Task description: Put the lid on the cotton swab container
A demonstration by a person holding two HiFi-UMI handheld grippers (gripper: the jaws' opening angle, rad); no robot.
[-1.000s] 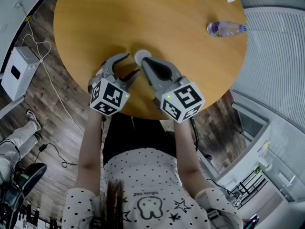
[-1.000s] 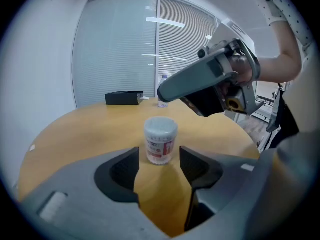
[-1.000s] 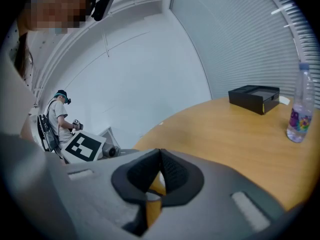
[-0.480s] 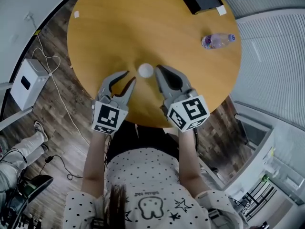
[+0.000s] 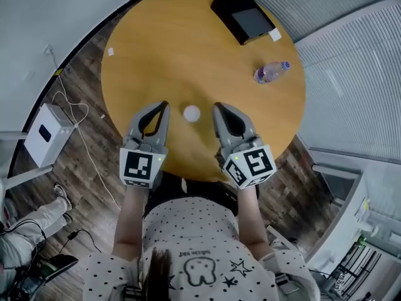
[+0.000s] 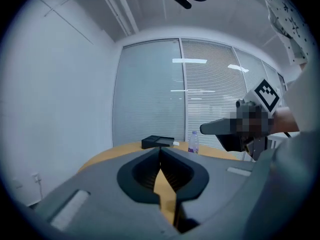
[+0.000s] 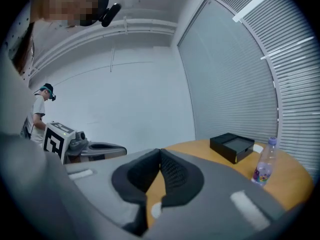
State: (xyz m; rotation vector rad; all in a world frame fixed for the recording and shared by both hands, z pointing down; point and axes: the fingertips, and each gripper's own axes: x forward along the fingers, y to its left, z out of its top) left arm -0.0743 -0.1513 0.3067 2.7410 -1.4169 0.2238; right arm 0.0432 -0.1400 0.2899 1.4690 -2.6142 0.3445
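Two grippers hang over the near edge of the round wooden surface [image 5: 156,42] in the head view. The left gripper [image 5: 164,105] and the right gripper [image 5: 217,106] are side by side and apart. The white cotton swab container [image 5: 192,113] stands on the surface between their tips, touching neither. A black box [image 5: 244,19] and a water bottle [image 5: 270,72] lie near the far edge.

In the left gripper view its fingers [image 6: 142,171] have just been closing and meet at the tips with nothing between them. The box and bottle show beyond.

In the right gripper view the fingers [image 7: 177,176] are also together and empty. A patch of the white container shows low through the gap behind the tips. A person [image 7: 39,116] stands by the back wall.
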